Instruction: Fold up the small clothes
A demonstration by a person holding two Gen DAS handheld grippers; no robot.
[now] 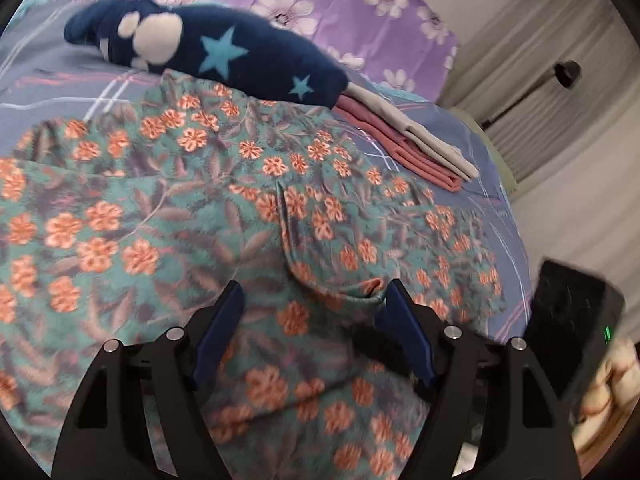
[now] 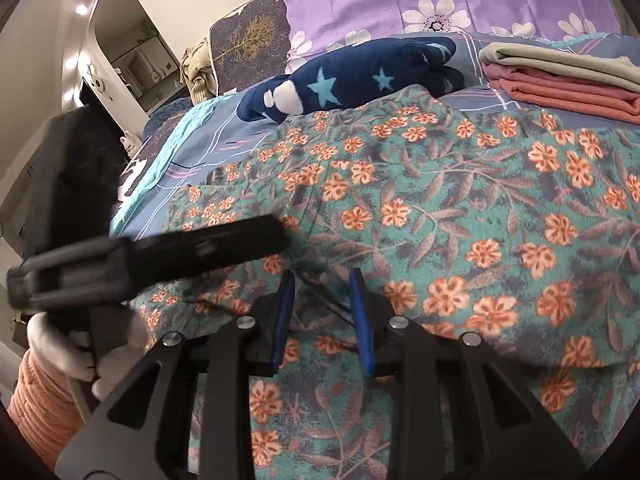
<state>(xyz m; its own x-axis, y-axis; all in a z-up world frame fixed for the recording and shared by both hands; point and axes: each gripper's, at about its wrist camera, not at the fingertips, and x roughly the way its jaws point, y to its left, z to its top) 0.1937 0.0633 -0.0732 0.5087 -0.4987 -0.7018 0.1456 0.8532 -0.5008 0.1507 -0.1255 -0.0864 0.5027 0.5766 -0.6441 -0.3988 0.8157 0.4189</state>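
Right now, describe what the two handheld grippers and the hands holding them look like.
Both the left gripper and the right gripper have matte black angular frames with triangular cutouts, silver round pivot bolts and flat blue finger pads. A green light glows on the black body at the left view's right edge. The left hand wears a white glove over a ribbed salmon-pink sleeve.

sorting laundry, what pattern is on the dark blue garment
Light blue stars and white blobs on the navy garment, clearest in the left wrist view.
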